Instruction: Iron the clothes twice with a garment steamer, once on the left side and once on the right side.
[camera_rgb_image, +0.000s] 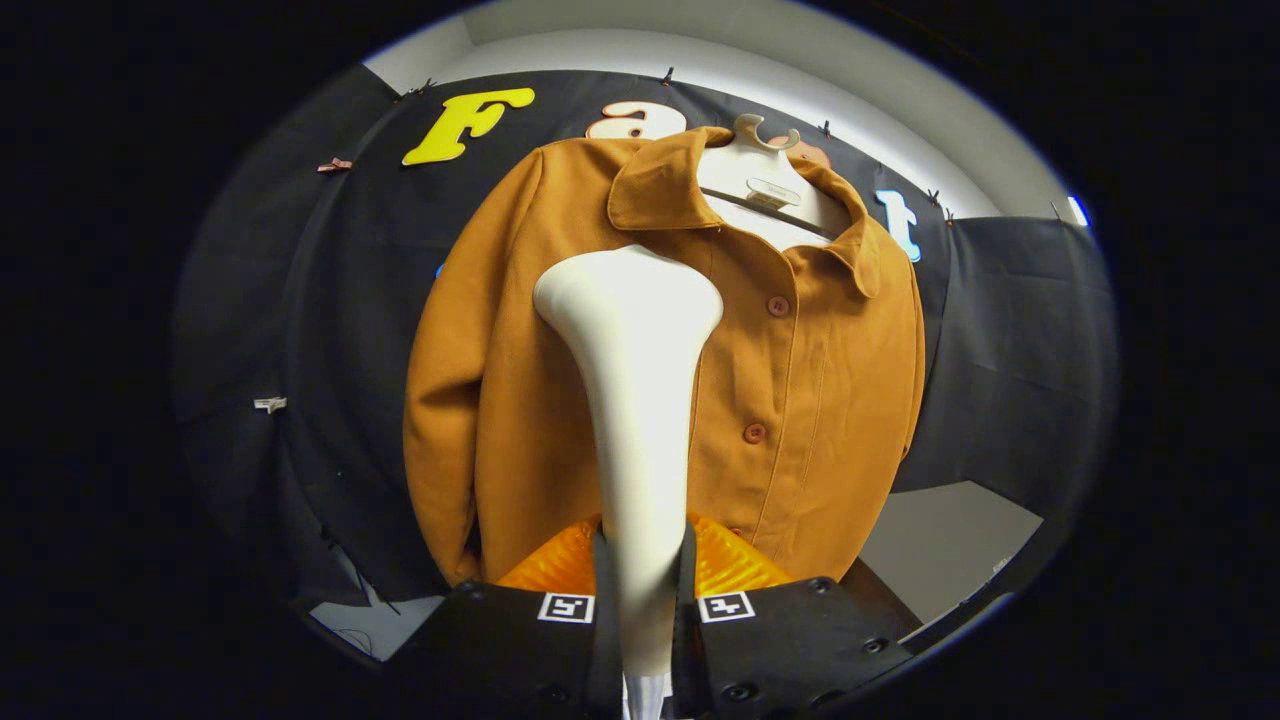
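A brown jacket (700, 400) hangs buttoned on a white hanger (765, 180) against the booth wall. The garment steamer (635, 400), upright, has its head near the jacket's collar, left of the button line. The fingers (645, 600) clamp its handle. Likely a pass at its top; next, a steady downward stroke.

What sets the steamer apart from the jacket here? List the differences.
The steamer is white, smooth and hard-looking; the jacket is brown woven cloth with buttons and a collar. The steamer is clamped between the fingers of the claw, which is shut on it; the jacket hangs on a white hanger against the booth wall. The steamer is narrow with a flared head; the jacket spreads wide behind it. Both stand roughly upright.
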